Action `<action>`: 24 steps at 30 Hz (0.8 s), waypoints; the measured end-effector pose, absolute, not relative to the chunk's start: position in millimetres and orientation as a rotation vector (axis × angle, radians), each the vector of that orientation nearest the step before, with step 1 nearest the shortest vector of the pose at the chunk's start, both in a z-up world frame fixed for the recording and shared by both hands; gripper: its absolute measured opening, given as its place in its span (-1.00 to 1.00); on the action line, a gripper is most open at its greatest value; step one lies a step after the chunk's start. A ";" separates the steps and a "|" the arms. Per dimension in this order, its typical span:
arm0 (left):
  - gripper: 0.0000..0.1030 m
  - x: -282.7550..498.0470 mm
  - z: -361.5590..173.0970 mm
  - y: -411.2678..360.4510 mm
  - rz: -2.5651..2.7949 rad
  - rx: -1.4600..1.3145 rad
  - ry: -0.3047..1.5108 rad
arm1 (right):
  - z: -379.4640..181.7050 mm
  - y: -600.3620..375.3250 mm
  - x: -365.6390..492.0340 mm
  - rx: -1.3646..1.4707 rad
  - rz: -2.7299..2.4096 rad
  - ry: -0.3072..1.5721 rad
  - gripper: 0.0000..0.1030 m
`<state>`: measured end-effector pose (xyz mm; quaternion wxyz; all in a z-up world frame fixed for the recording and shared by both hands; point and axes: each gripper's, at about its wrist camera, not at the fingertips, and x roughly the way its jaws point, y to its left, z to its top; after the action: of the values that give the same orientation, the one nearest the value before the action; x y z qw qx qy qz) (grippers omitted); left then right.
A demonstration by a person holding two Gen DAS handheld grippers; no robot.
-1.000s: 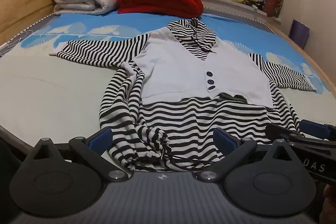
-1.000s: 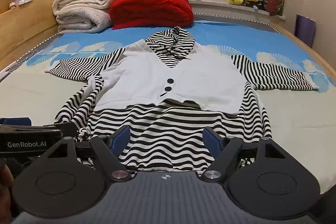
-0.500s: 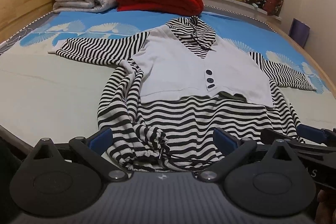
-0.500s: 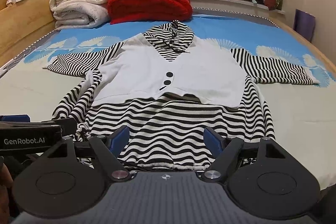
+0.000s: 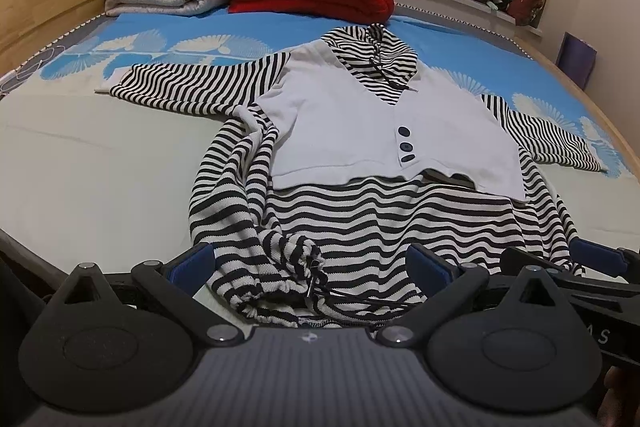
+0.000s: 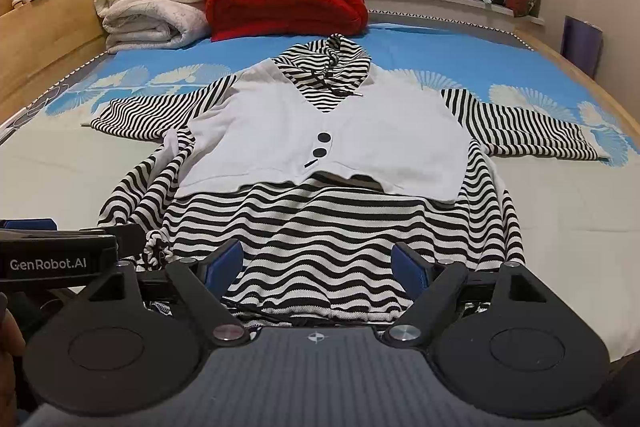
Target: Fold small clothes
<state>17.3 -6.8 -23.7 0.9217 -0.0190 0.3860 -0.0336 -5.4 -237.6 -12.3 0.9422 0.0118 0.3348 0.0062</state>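
Here, the striped top (image 6: 320,219) was laid flat on the bed (image 6: 560,227), front up, sleeves spread to both sides, its hem nearest the two grippers. The left gripper (image 5: 310,259) was held with its jaws open around the bunched hem corner (image 5: 280,267), the pads not pressing on cloth. The right gripper (image 6: 318,259) was held with jaws wide, having just been opening, with the flat hem between them but not clamped. A snag was judged likely at the drawstring (image 5: 360,297), which trailed loose along the hem and could be caught by a closing pad. An uneven fold could follow if the bunched corner were gripped without being smoothed.
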 end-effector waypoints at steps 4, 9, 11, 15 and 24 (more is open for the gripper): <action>0.98 17.3 -23.8 -6.4 -0.068 -0.040 0.795 | -13.2 -236.8 -5.7 0.023 0.015 0.689 0.60; 0.98 17.6 -24.4 -6.0 -0.067 -0.040 0.799 | -13.9 -236.1 -5.3 0.020 0.014 0.695 0.60; 0.98 17.7 -24.4 -6.2 -0.068 -0.040 0.800 | -14.0 -236.3 -4.6 0.019 0.013 0.699 0.60; 0.98 17.8 -24.5 -6.3 -0.067 -0.040 0.800 | -14.4 -236.3 -4.3 0.019 0.012 0.702 0.60; 0.98 18.0 -24.6 -5.5 -0.071 -0.048 0.801 | -15.6 -235.8 -4.2 0.014 0.011 0.707 0.60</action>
<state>18.0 -5.5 -24.6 0.9199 -0.0234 0.3898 -0.0346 -4.2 -235.8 -15.6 0.9382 0.0071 0.3460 0.0053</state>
